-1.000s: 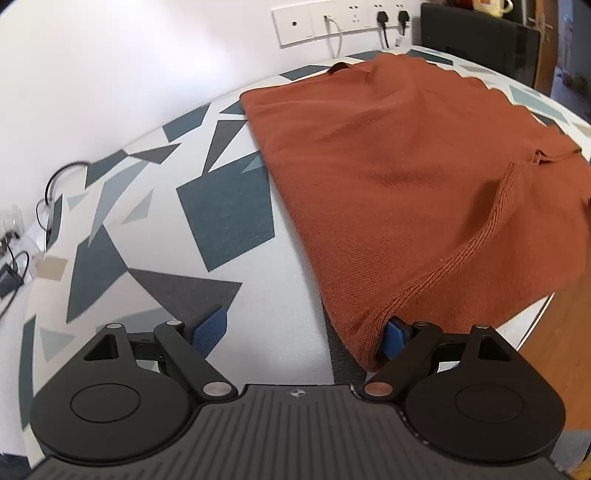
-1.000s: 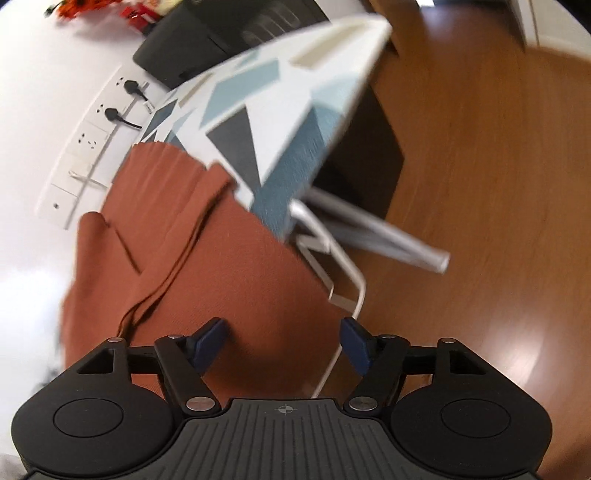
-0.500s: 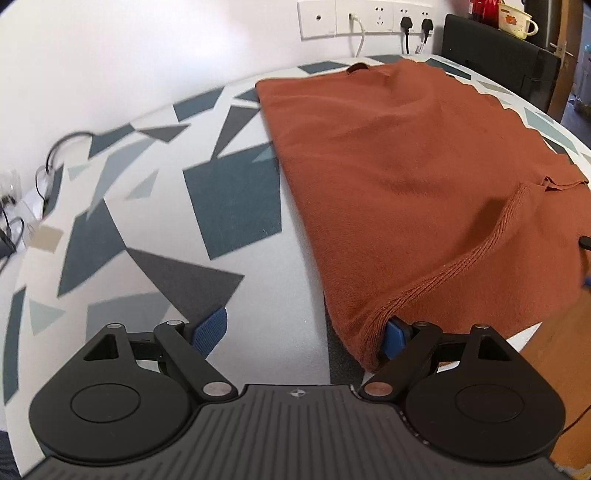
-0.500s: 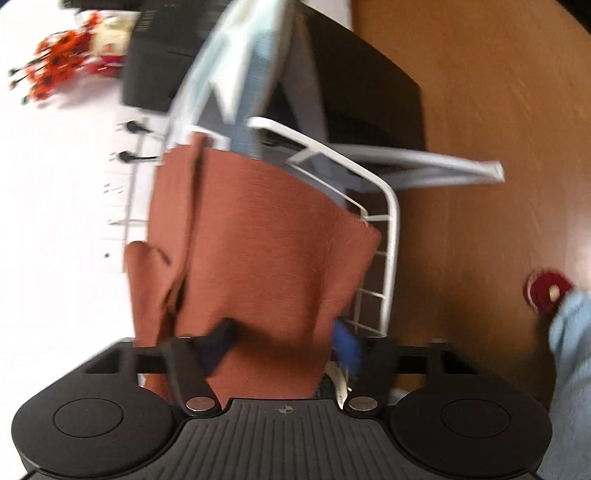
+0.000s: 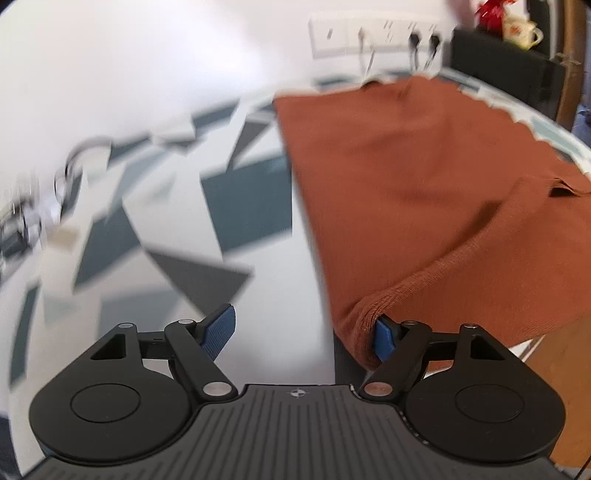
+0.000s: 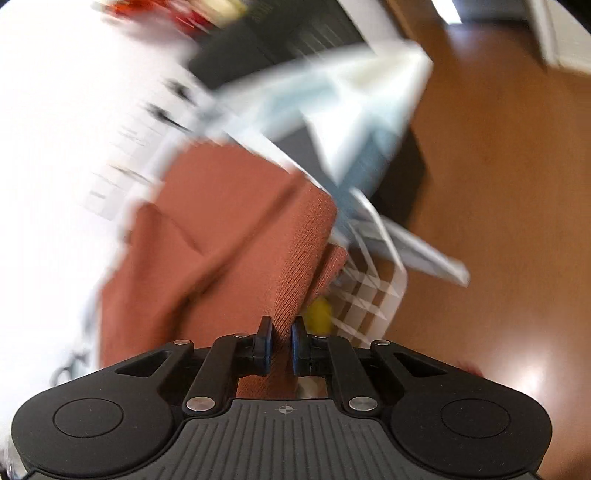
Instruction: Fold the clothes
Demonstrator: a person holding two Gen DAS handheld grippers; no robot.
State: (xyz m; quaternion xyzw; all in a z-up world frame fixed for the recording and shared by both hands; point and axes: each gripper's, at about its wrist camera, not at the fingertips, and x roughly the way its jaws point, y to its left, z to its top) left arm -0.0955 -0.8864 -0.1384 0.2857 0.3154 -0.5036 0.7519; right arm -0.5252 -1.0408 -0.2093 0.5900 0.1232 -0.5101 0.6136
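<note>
Right wrist view: a fold of the rust-orange knitted garment [image 6: 295, 266] is pinched between the nearly closed jaws of the right gripper [image 6: 281, 343], at the edge of the tabletop.

From the left wrist view, the left gripper [image 5: 301, 330] is seen held low over the white tabletop with grey and blue geometric shapes [image 5: 155, 236], pointing along it toward the white wall with its row of sockets [image 5: 373, 33]; its jaws are spread wide, the left blue pad over bare tabletop and the right blue pad touching the near ribbed hem of the garment, with nothing gripped. The garment is spread flat over the right part of the tabletop, its near edge hanging over the rim. The right gripper is tilted, with wooden floor [image 6: 498, 166] seen beyond the tabletop's edge; much of that view is blurred.
</note>
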